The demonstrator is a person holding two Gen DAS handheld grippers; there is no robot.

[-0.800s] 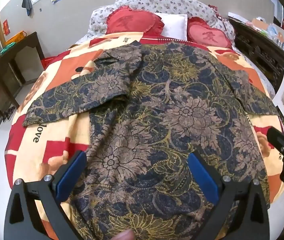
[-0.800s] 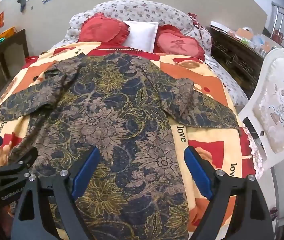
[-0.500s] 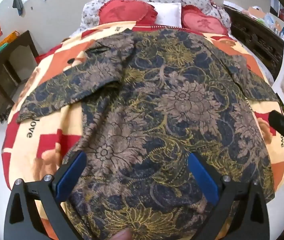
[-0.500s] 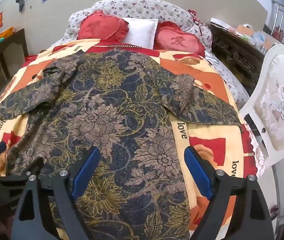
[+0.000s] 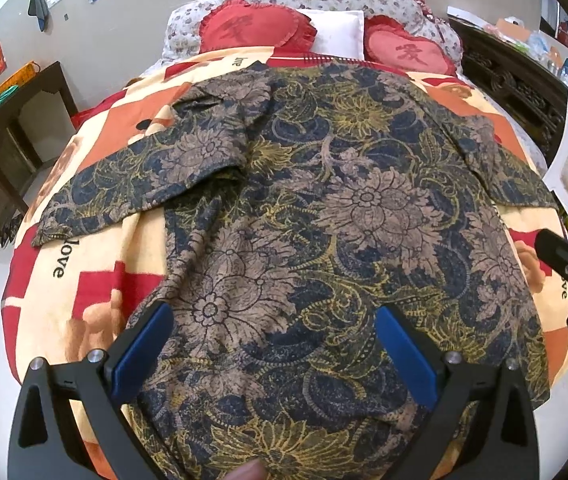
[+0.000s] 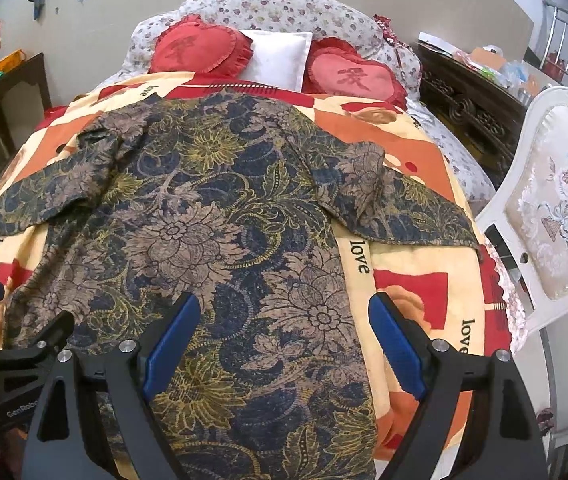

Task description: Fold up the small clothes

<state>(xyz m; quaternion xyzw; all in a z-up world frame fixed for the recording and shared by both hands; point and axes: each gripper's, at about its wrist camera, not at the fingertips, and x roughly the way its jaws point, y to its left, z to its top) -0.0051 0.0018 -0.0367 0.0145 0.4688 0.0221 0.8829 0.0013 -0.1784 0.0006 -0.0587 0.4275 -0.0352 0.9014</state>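
Note:
A dark blue, brown and gold floral shirt [image 5: 323, 208] lies spread flat on the bed, collar toward the pillows, both short sleeves out to the sides. It also shows in the right wrist view [image 6: 212, 232]. My left gripper [image 5: 274, 344] is open and empty, hovering above the shirt's lower left part. My right gripper [image 6: 284, 340] is open and empty above the shirt's lower right part, near its right side edge. Each gripper shows at the edge of the other's view.
The bed has a red, orange and cream "love" blanket [image 5: 84, 264]. Two red heart cushions [image 6: 200, 50] and a white pillow [image 6: 276, 56] sit at the head. A white upholstered chair [image 6: 555, 216] stands right of the bed, a dark wooden desk [image 5: 12, 120] left.
Both grippers have moved slightly forward over the shirt, so the view has shifted toward the pillows. The shirt has not moved. Both grippers stay open.

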